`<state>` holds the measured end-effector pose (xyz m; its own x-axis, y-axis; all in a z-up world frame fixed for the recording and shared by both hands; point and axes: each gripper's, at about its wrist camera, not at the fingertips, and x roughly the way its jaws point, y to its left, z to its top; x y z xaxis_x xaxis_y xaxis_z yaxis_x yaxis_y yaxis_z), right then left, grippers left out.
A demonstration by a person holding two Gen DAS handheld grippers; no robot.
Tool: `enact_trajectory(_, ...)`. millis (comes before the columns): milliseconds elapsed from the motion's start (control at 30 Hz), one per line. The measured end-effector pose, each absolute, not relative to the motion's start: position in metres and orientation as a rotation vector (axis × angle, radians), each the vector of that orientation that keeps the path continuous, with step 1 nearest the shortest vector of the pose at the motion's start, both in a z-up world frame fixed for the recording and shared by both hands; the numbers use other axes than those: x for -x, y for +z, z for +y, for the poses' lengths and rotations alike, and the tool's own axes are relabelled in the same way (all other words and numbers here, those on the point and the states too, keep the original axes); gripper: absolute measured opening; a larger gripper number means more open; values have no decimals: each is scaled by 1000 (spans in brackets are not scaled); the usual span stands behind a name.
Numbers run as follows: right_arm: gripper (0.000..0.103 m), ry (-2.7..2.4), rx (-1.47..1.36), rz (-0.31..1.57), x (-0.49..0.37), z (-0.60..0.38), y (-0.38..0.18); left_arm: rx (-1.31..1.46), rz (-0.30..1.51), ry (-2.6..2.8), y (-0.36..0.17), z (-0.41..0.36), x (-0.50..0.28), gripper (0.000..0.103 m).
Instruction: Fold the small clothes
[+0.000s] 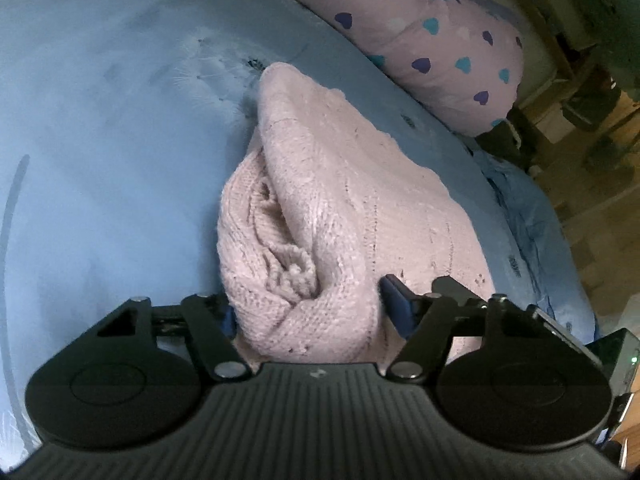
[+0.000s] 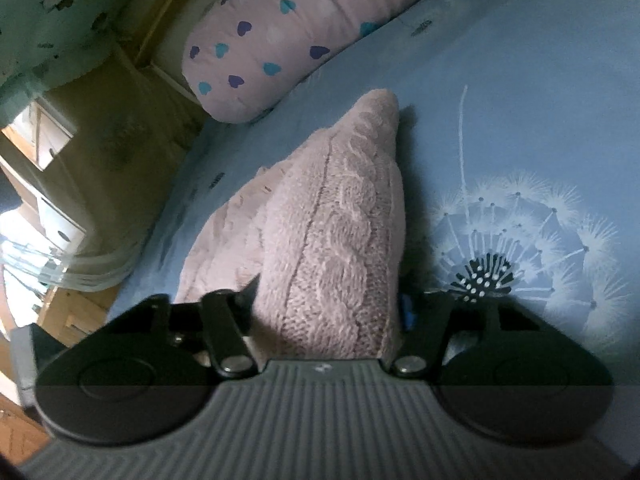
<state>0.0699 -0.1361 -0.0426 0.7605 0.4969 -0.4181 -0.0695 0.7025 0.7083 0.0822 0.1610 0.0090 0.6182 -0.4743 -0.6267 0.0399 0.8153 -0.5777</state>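
Observation:
A pale pink knitted sweater (image 1: pixel 340 208) lies bunched on the blue bedsheet (image 1: pixel 100 140). My left gripper (image 1: pixel 308 308) has its two fingers on either side of a thick fold of the knit and is shut on it. In the right wrist view the same sweater (image 2: pixel 340 220) shows its cable pattern and rises to a peak. My right gripper (image 2: pixel 328 304) is shut on its near edge, with knit filling the gap between the fingers. Both sets of fingertips are mostly hidden by the fabric.
A pink pillow with blue and purple hearts (image 1: pixel 432 36) lies at the far side of the bed; it also shows in the right wrist view (image 2: pixel 280 36). The sheet carries a white dandelion print (image 2: pixel 520 240). The bed edge and the wooden floor (image 1: pixel 600 220) lie to the right.

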Motion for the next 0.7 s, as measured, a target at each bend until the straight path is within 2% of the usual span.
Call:
enact_trajectory(100, 54, 353, -723, 631, -62, -139, -32, 573, 857, -332, 14, 161, -78, 61)
enact_trajectory(167, 54, 358, -725, 621, -57, -140, -24, 554, 849, -343, 22, 155, -73, 60)
enact_trajectory(433, 54, 322, -625, 626, -6, -169, 17, 492, 921, -473, 41, 108, -34, 60)
enact_trajectory(700, 54, 251, -640, 661, 63, -217, 21, 465, 974, -572, 44, 57, 23, 60)
